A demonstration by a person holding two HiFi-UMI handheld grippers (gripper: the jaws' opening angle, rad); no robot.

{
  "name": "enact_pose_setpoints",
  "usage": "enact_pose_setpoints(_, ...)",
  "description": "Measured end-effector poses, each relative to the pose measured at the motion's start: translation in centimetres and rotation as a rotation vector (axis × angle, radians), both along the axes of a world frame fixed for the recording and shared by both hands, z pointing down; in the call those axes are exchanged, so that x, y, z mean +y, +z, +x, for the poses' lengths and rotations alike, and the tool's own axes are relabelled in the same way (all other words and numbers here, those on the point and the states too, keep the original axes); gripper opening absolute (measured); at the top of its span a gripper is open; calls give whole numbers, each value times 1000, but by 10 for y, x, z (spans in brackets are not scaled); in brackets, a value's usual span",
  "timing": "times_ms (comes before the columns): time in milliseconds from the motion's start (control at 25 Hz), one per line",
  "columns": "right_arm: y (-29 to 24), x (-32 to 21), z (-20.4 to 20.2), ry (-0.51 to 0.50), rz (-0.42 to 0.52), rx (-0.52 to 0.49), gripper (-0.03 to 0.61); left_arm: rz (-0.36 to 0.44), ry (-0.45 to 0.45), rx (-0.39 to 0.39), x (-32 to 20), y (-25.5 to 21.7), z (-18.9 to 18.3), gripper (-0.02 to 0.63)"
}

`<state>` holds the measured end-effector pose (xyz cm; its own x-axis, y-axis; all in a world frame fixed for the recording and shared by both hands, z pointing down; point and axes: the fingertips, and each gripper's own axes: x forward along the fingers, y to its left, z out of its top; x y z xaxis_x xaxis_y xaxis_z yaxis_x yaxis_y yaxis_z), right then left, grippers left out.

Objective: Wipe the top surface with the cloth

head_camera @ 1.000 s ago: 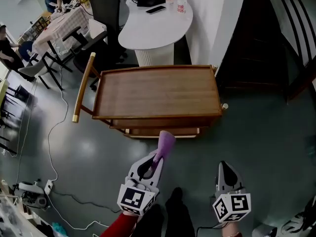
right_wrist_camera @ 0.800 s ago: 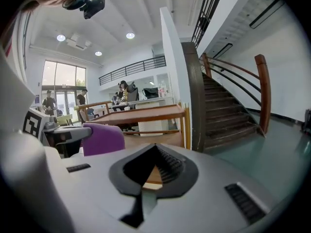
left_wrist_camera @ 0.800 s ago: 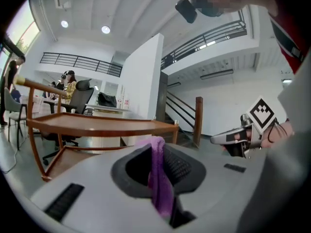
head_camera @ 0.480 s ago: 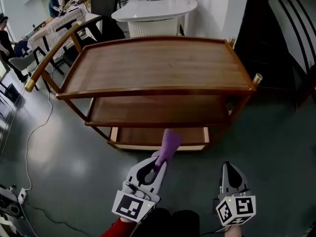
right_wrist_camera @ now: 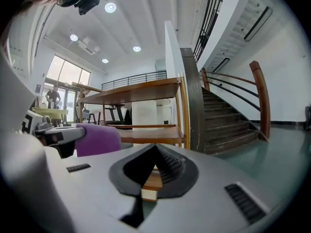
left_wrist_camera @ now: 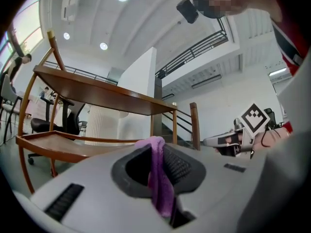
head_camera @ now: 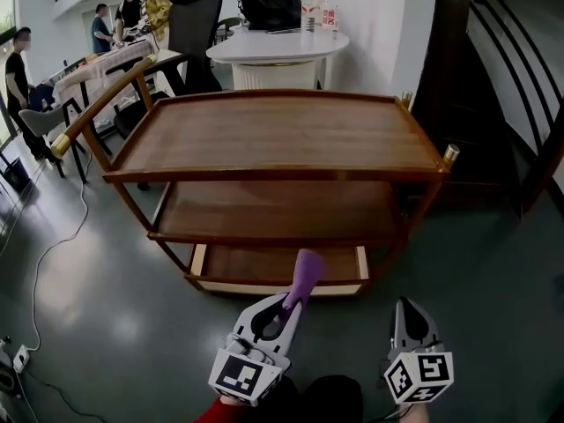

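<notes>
Left tongs [head_camera: 287, 305] grip cloth [head_camera: 306, 271]; it points toward cart [head_camera: 273, 132].

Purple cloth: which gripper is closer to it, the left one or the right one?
Left. The left gripper is shut on the purple cloth, which sticks out past its jaws. The right gripper is shut on nothing and sits off to the cloth's right, apart from it.
</notes>
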<state>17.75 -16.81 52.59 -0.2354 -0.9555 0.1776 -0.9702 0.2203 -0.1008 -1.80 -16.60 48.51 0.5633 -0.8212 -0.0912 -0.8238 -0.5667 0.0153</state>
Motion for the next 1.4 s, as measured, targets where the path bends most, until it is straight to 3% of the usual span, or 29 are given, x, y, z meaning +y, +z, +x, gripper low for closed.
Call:
enact_pose_setpoints(160, -2, 0, 9, 40, 9, -8, 5, -37, -4, -61, -9, -2, 2, 54)
enact_pose_setpoints(560, -4, 24, 42, 147, 35, -13, 5, 49, 157, -54, -9, -24, 55, 54)
enact_pose_setpoints(640, -3, 29, 49, 178, 33, -23, 5, 78, 229, -55, -11, -40, 83, 54)
enact_pose_setpoints(840, -8, 38, 67, 259, 31, -55, 5, 195, 387, -116, -25, -135, 191, 54)
enact_pose_setpoints(960, -7, 46, 75, 291, 20, -80, 5, 205, 378, -169, -36, -158, 225, 54)
enact_pose_setpoints(1080, -8, 53, 77, 299, 17, -86, 5, 227, 360, -184, -34, -164, 233, 54)
enact_pose_setpoints(1280, -15, 49, 68, 280, 37, -76, 5, 212, 304, -182, -52, -165, 225, 54)
enact_pose_setpoints(1400, -16, 43, 60, 253, 35, -65, 5, 215, 201, -193, -78, -164, 201, 54)
